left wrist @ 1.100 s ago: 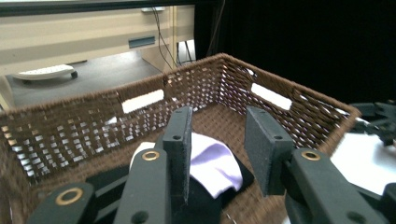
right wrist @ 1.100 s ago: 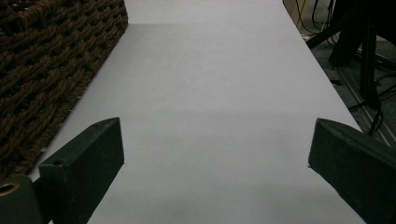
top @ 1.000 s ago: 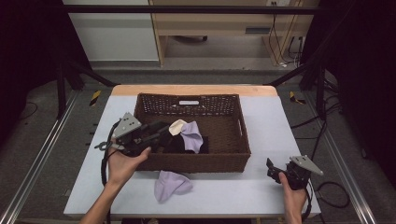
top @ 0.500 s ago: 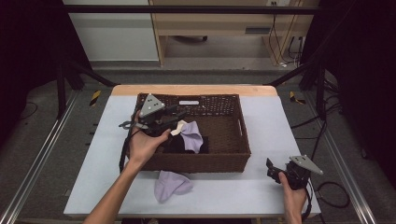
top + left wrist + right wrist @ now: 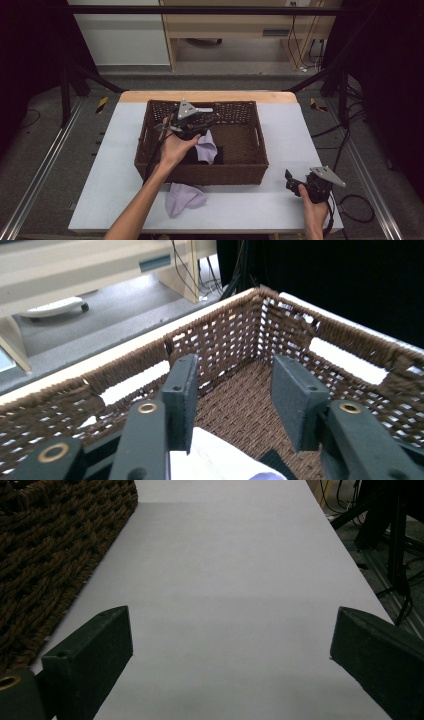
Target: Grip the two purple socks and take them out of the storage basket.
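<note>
On the grey table [image 5: 280, 210] sits a brown wicker basket [image 5: 245, 172] with lilac cloth [image 5: 206, 147] inside. The left gripper [image 5: 235, 405] hangs over it, jaws parted and empty. Another lilac cloth [image 5: 182, 198] lies before the basket. The right gripper [image 5: 230, 650] rests wide apart.

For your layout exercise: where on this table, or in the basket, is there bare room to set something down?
Free: the table left of the basket, and the strip between the basket and the right gripper. The basket's right half is bare. Crowded: its left half, with the left gripper and lilac cloth; another lilac cloth lies in front.
</note>
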### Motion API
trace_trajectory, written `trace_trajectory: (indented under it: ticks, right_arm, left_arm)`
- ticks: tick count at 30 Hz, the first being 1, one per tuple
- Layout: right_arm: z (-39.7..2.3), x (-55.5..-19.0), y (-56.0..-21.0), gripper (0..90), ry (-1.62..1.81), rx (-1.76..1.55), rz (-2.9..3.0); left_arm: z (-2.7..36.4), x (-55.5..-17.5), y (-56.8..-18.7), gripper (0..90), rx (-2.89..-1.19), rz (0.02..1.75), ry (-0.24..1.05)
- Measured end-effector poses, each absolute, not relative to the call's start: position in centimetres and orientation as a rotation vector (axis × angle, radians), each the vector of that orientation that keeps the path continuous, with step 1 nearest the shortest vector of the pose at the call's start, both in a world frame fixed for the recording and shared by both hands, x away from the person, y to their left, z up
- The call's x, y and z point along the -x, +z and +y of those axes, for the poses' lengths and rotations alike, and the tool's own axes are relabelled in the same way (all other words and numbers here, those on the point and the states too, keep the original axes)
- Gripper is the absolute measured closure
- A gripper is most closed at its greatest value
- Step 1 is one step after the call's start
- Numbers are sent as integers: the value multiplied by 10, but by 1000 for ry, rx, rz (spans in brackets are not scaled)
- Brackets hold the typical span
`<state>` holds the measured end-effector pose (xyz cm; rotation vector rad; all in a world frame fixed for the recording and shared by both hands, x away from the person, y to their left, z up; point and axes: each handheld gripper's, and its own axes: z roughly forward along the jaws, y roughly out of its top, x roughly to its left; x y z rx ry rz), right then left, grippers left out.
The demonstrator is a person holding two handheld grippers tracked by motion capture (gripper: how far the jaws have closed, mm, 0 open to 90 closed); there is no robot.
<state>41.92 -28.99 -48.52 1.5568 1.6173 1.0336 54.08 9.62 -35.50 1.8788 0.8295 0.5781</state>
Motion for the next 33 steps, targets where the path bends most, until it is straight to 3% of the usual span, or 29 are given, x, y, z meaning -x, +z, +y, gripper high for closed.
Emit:
trace_trajectory:
  ticks: [16, 33]
  right_arm:
    - [-290, -419, -485, 39, 1036, -1563, 1618]
    - [-290, -419, -485, 39, 1036, -1567, 1614]
  left_arm:
    - [70, -561, -407, 443, -2049, 881, 532]
    - [66, -561, -424, 363, -2170, 946, 504]
